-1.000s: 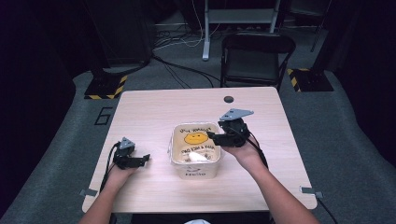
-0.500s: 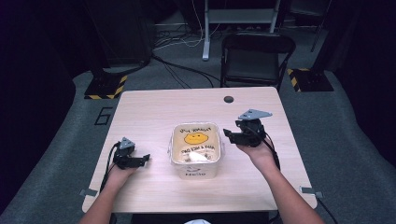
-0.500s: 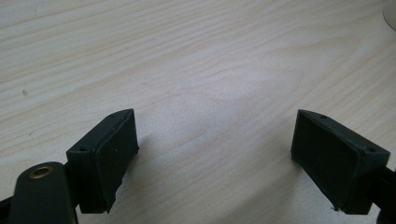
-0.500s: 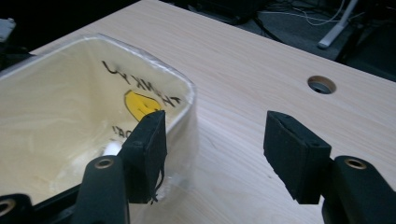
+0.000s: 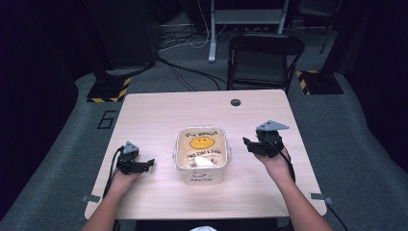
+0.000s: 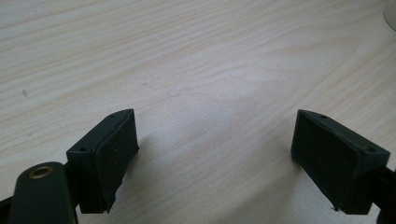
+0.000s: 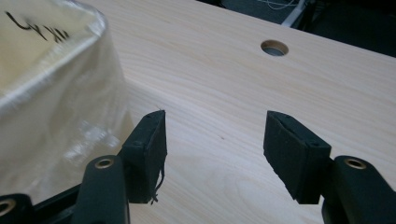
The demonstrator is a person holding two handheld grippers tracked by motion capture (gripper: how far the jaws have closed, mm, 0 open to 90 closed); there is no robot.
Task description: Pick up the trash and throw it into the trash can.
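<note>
A clear plastic tub (image 5: 202, 154) with a yellow smiley-face lid stands in the middle of the light wood table (image 5: 159, 115); its frosted wall (image 7: 51, 102) rises at the left of the right gripper view. My right gripper (image 5: 248, 143) hovers just right of the tub, jaws open and empty (image 7: 212, 144), a gap of bare wood between them. My left gripper (image 5: 148, 163) rests low on the table to the tub's left, pointing toward it. Its jaws stand wide open (image 6: 215, 158) over bare wood.
A round cable hole (image 5: 235, 102) (image 7: 274, 47) sits in the table's far side. Behind the table stand a black folding chair (image 5: 264, 60) and a metal stand with cables on the floor. The tub's corner (image 6: 391, 11) peeks in at the left gripper view's top right.
My right gripper has drawn away from above the tub's right rim, moving right and down to beside the tub. The left gripper has stayed put.
</note>
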